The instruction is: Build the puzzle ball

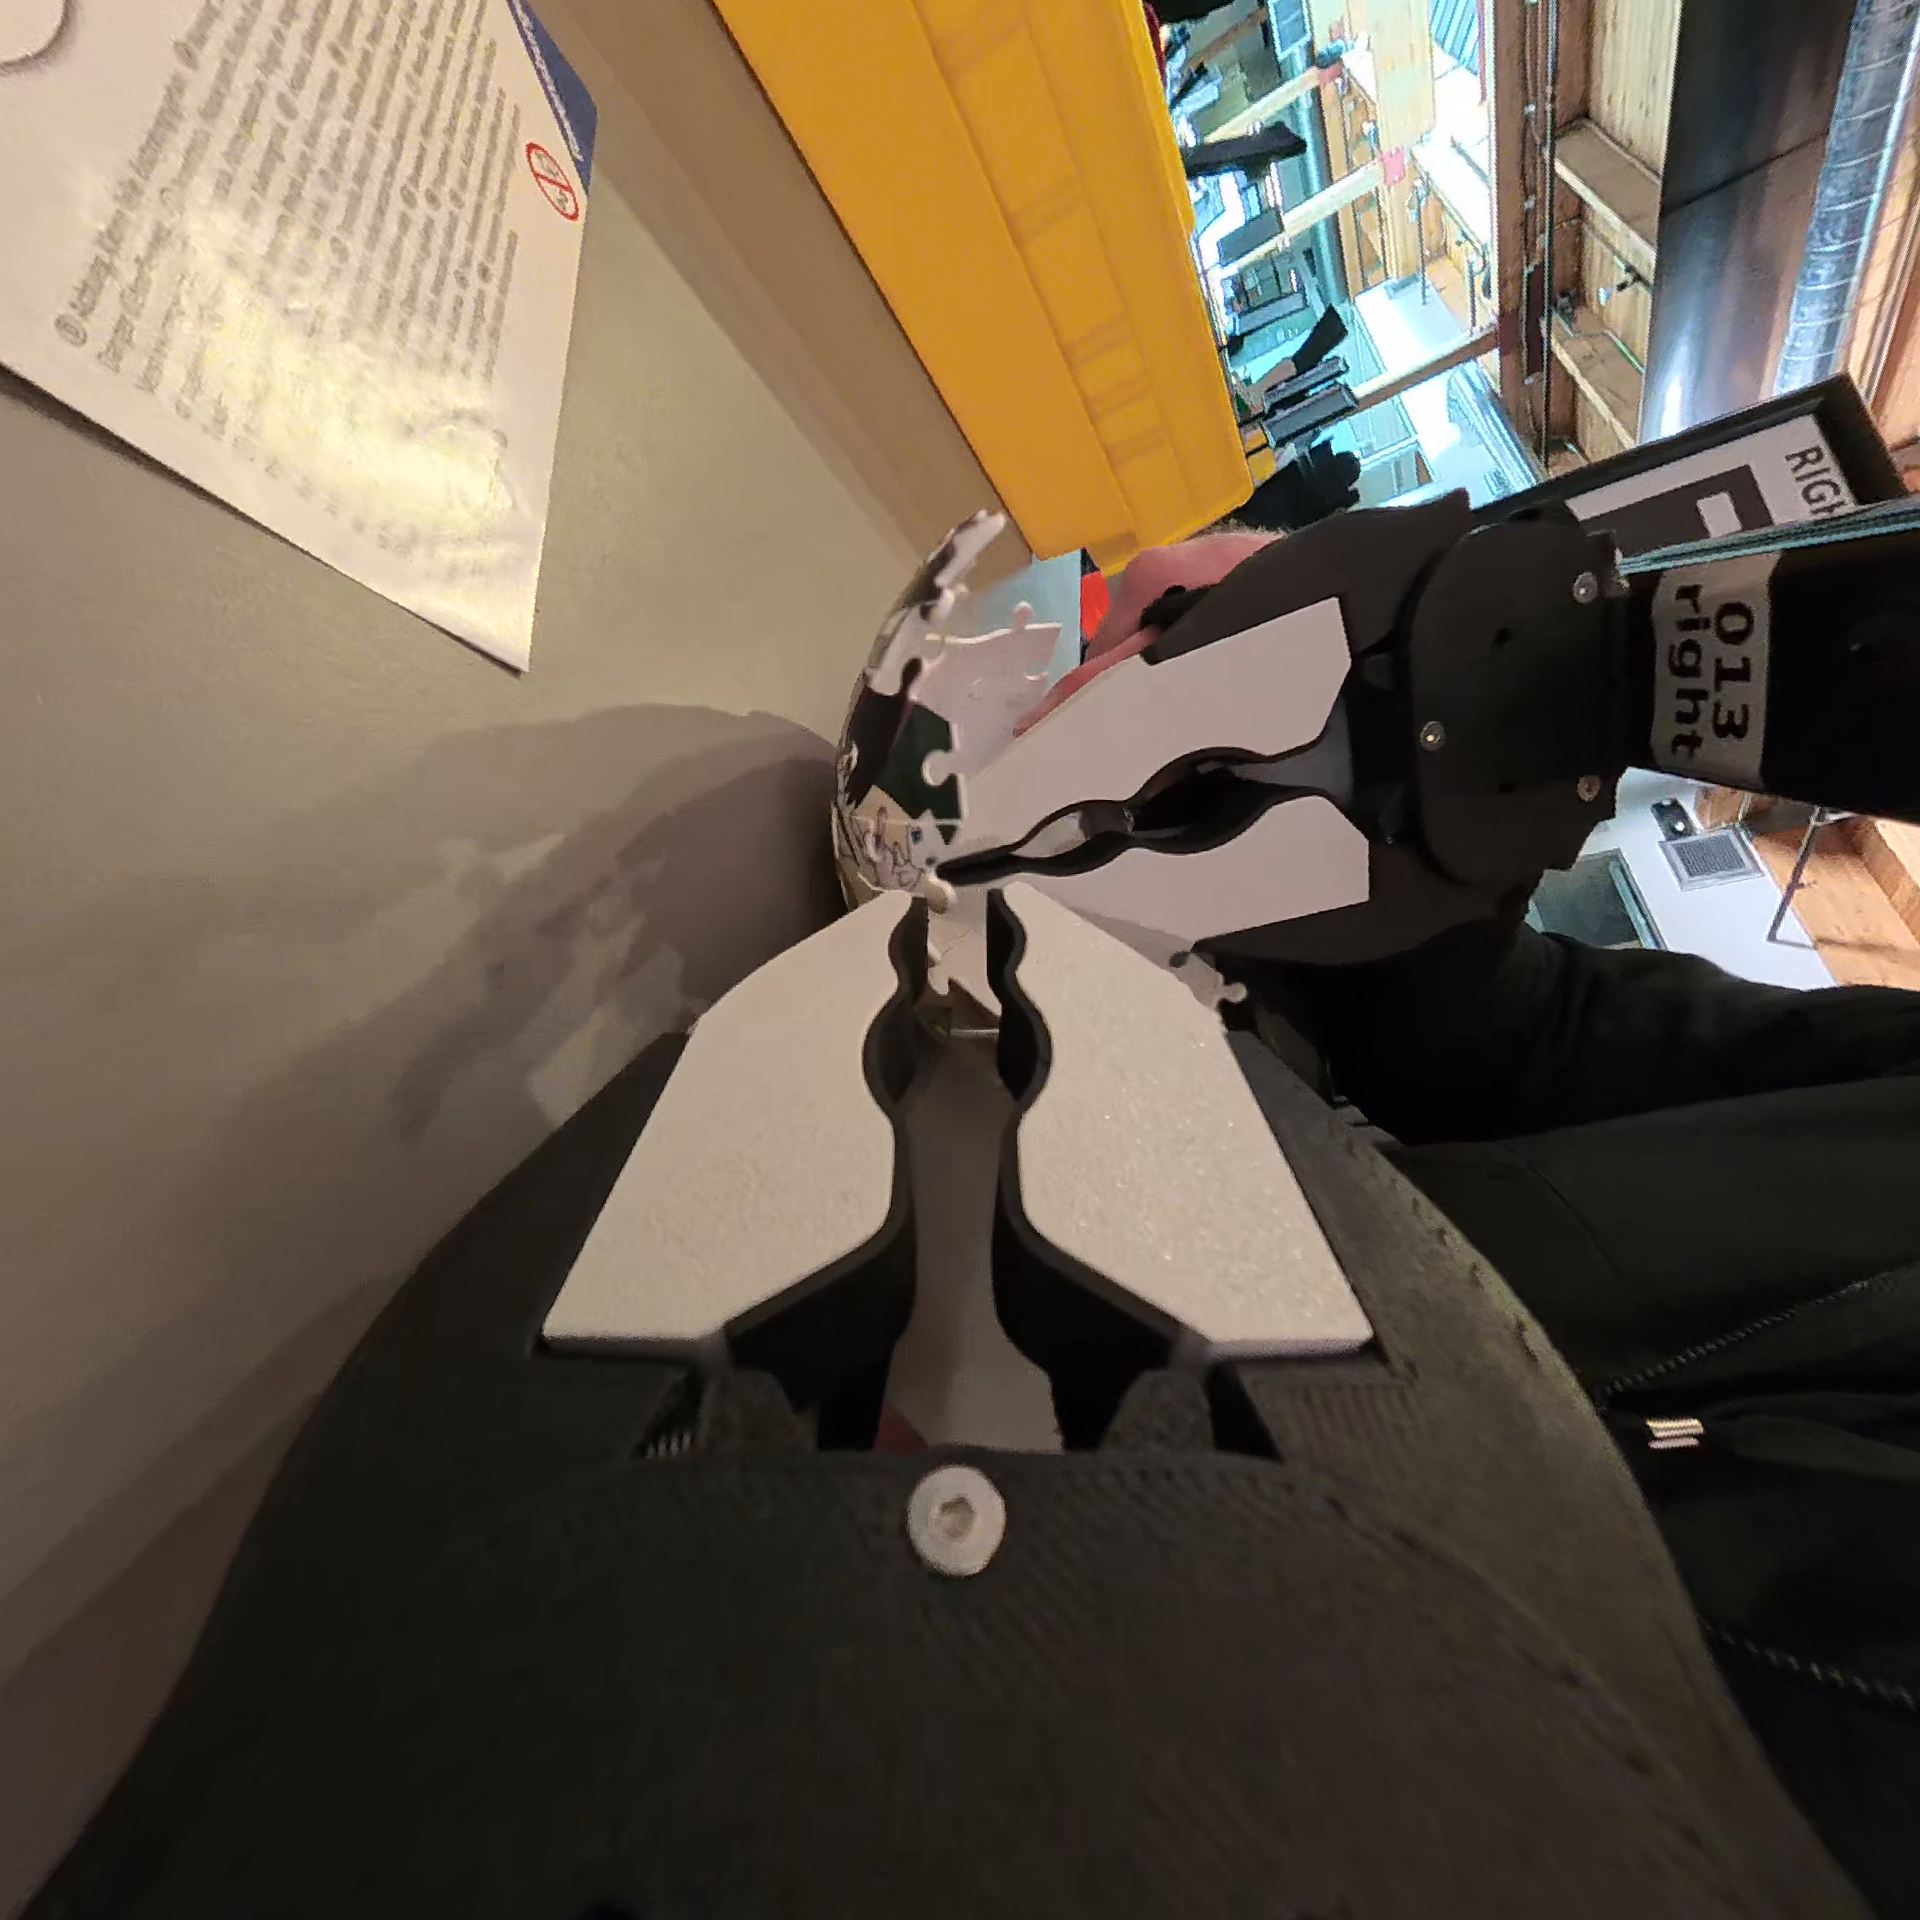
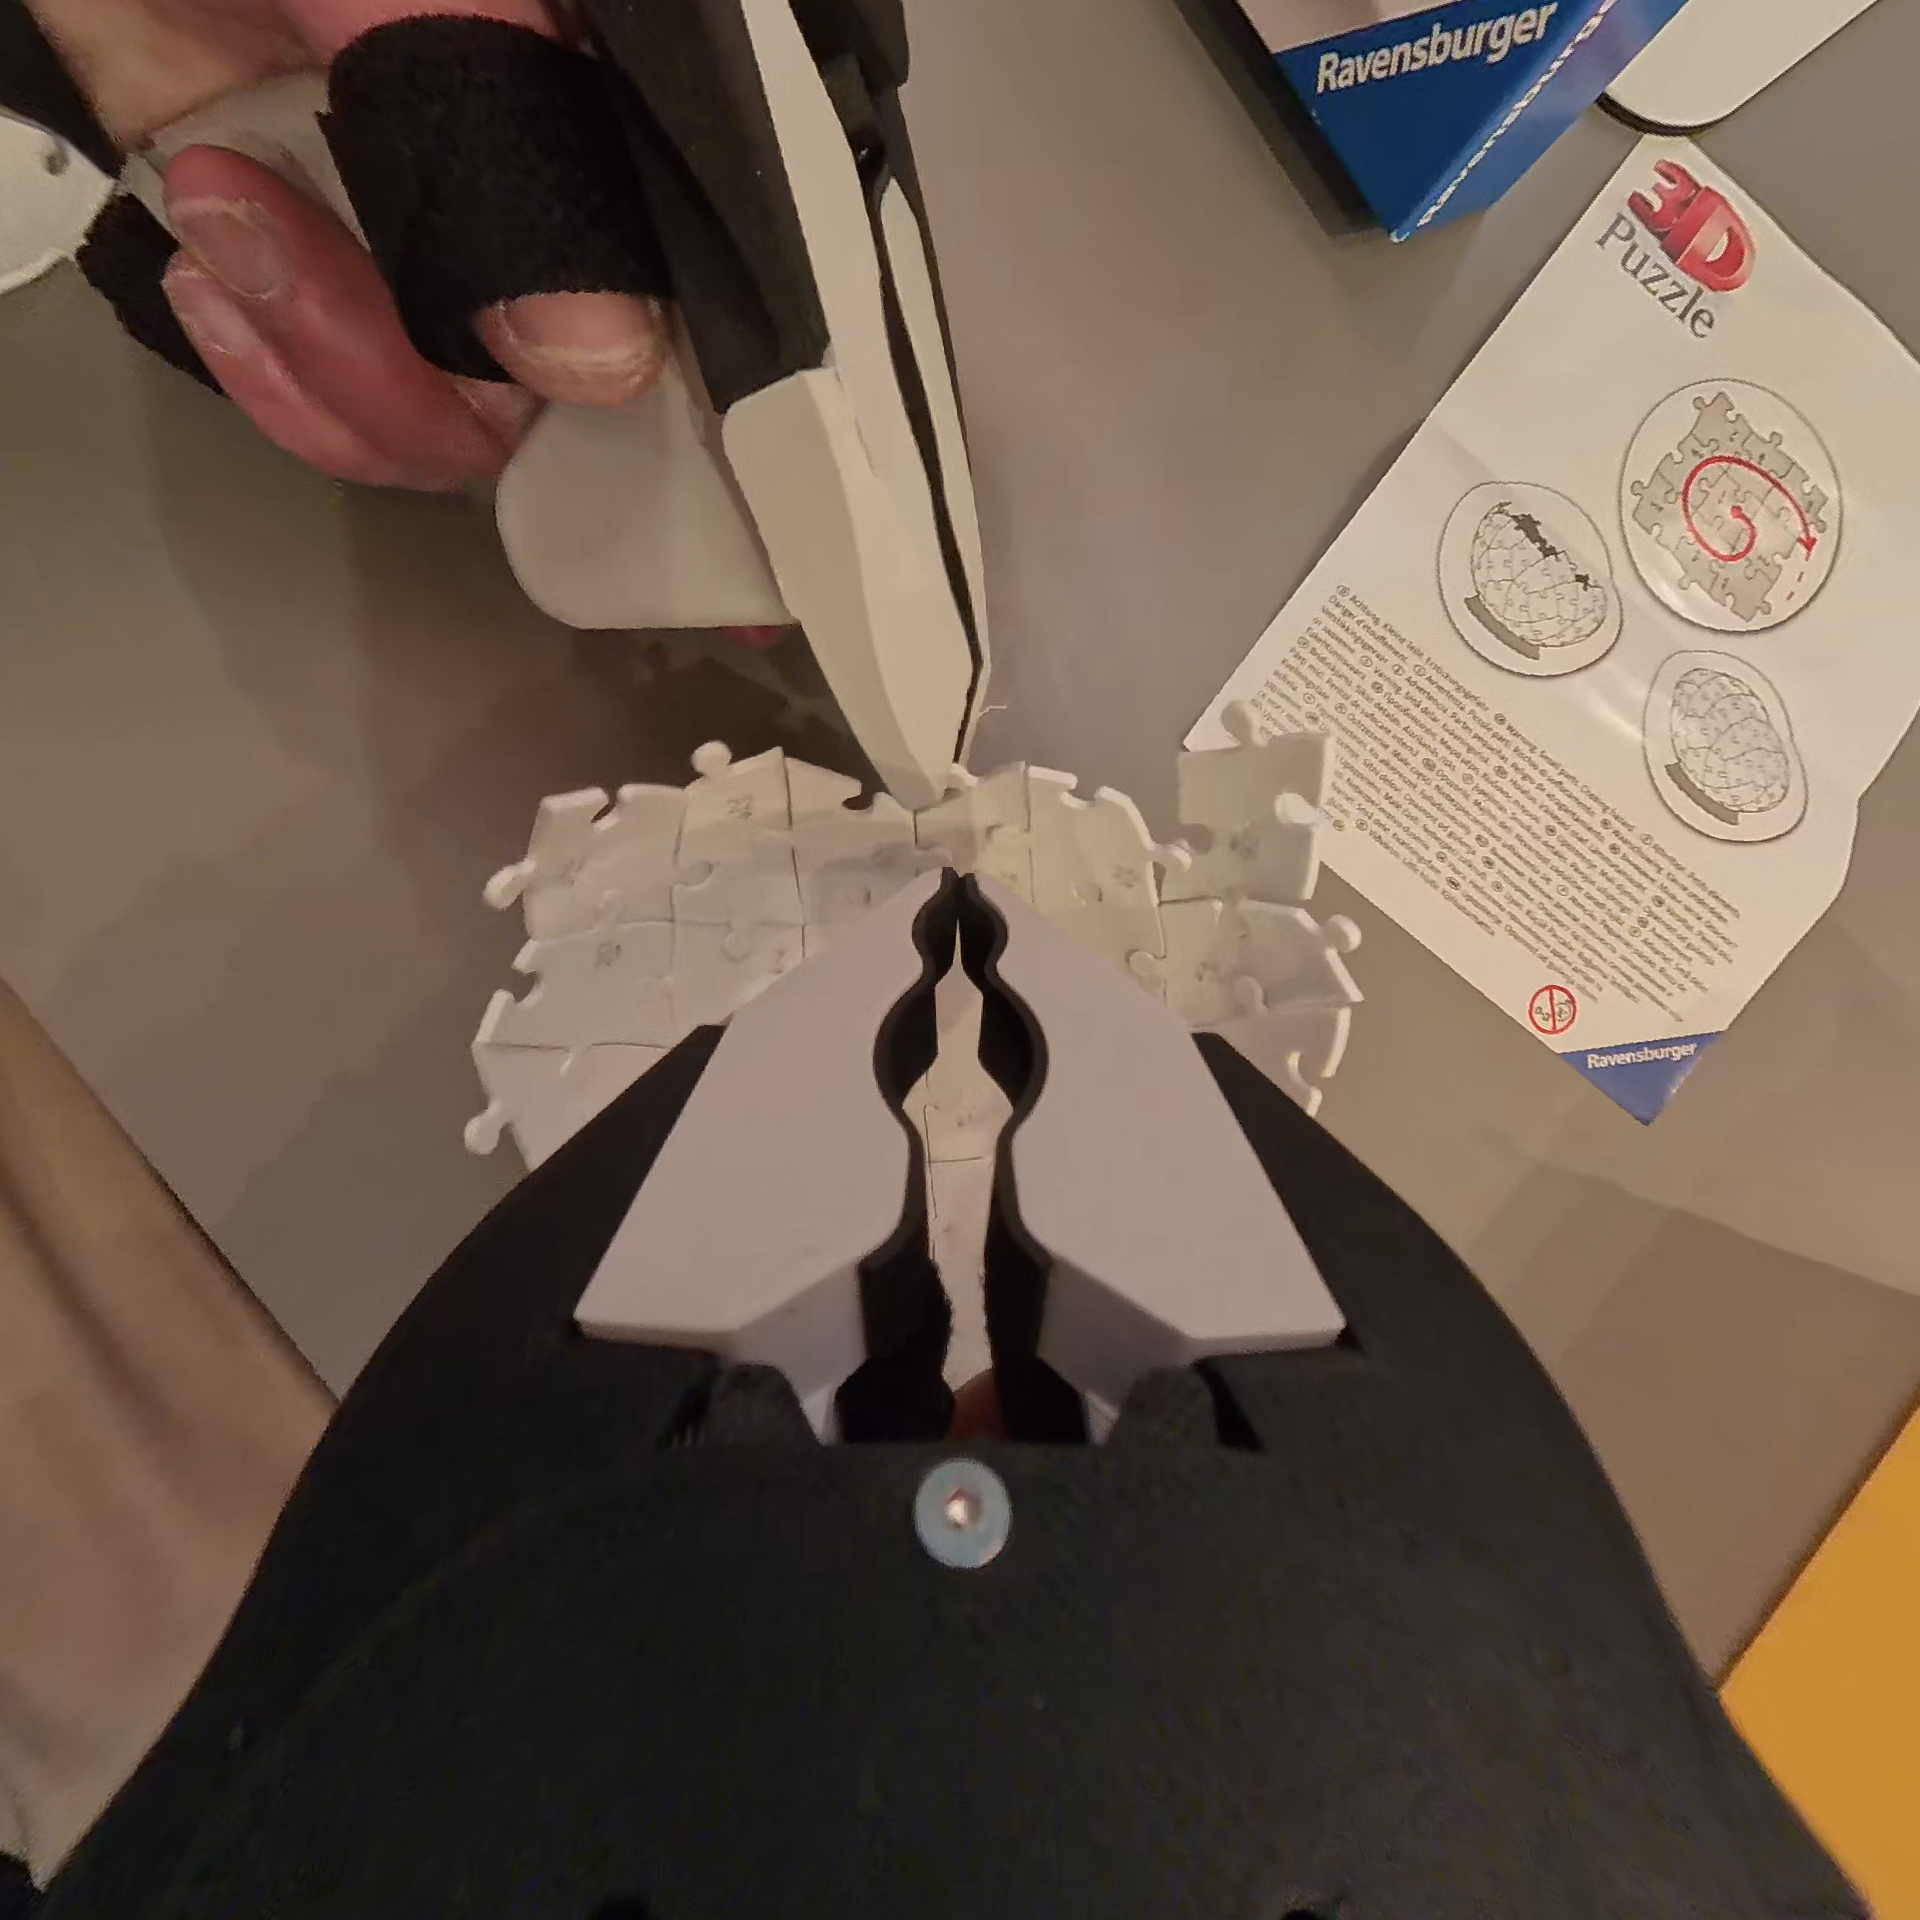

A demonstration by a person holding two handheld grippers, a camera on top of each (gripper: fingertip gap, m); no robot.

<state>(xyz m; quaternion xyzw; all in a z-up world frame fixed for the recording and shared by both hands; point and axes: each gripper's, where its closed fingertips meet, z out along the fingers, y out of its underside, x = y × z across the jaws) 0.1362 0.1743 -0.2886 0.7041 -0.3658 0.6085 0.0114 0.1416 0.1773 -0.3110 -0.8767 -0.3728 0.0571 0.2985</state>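
The puzzle ball [image 2: 644,914] is a partly built shell of joined pieces on the grey table. The right wrist view looks into its white inside; the left wrist view shows its printed black, green and white outside [image 1: 904,748]. My left gripper [image 1: 951,920] is shut on the shell's rim, and it comes down from above in the right wrist view [image 2: 951,774]. My right gripper [image 2: 951,883] is shut, with its tips against the shell's inner face just below that rim. It enters from the right in the left wrist view [image 1: 945,868]. I cannot see any piece between its tips.
An instruction leaflet [image 2: 1558,727] lies to the right of the shell, also seen in the left wrist view [image 1: 312,260]. A blue puzzle box [image 2: 1455,104] stands behind it. A yellow bin [image 1: 1039,260] is beside the shell. A hand [image 2: 343,312] holds the left gripper. The grippers are tip to tip, or close to it.
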